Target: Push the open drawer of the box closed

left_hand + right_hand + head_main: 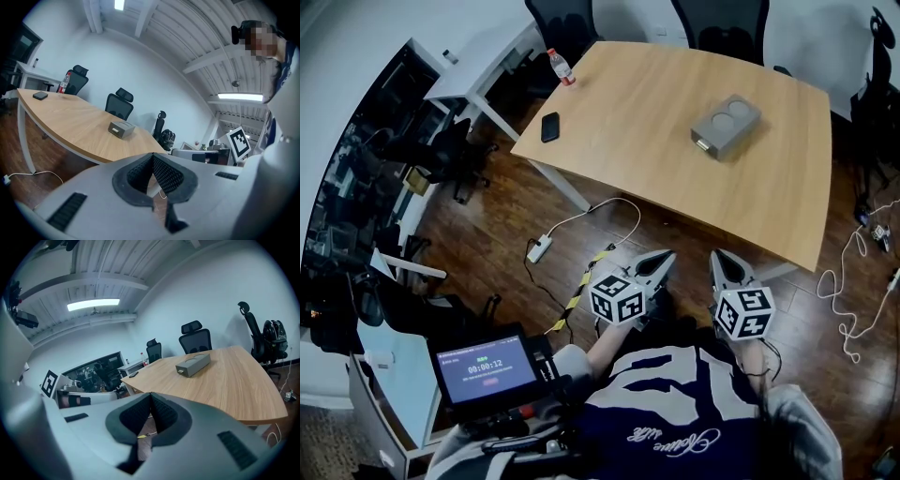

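A small grey box sits on the wooden table, with two round recesses in its top. Its drawer front faces the table's near edge and stands slightly out. The box also shows in the left gripper view and the right gripper view. My left gripper and right gripper are held close to my body over the floor, well short of the table. In both gripper views the jaws meet at the tips with nothing between them: left gripper, right gripper.
A black phone and a plastic bottle lie at the table's left end. A power strip and cables lie on the wooden floor under the table's near edge. Office chairs stand behind the table. A tablet screen is at my lower left.
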A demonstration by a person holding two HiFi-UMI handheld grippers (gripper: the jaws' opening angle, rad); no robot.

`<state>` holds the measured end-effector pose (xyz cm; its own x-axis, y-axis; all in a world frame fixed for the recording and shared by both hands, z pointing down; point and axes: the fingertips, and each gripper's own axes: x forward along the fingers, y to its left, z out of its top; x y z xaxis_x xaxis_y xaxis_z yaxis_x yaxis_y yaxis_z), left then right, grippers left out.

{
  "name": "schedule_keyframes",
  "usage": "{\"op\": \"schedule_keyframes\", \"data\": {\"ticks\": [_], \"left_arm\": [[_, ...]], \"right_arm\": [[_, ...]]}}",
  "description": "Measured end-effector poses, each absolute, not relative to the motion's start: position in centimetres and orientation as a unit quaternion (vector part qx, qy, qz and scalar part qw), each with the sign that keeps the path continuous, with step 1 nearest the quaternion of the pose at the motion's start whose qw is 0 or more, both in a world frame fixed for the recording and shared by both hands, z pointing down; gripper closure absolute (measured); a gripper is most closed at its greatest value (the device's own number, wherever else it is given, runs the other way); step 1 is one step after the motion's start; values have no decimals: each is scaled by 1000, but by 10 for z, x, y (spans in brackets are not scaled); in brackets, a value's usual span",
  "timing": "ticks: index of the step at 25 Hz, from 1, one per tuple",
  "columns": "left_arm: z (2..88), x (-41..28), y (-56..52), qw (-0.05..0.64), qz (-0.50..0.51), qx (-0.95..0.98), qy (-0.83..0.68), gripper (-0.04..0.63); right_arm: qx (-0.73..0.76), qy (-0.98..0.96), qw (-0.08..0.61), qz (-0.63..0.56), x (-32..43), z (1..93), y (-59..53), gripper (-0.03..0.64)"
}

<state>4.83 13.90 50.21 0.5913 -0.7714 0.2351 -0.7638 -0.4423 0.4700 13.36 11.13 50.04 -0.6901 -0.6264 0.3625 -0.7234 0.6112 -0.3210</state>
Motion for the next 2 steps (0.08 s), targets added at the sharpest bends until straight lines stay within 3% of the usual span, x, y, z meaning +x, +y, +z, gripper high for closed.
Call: {"op": "schedule_keyframes", "data": {"ticks": [2], "left_arm": [[502,50,139,273,-6,849,-453,592]], "right_arm": [[380,-891,107,226,137,501,112,624]]}}
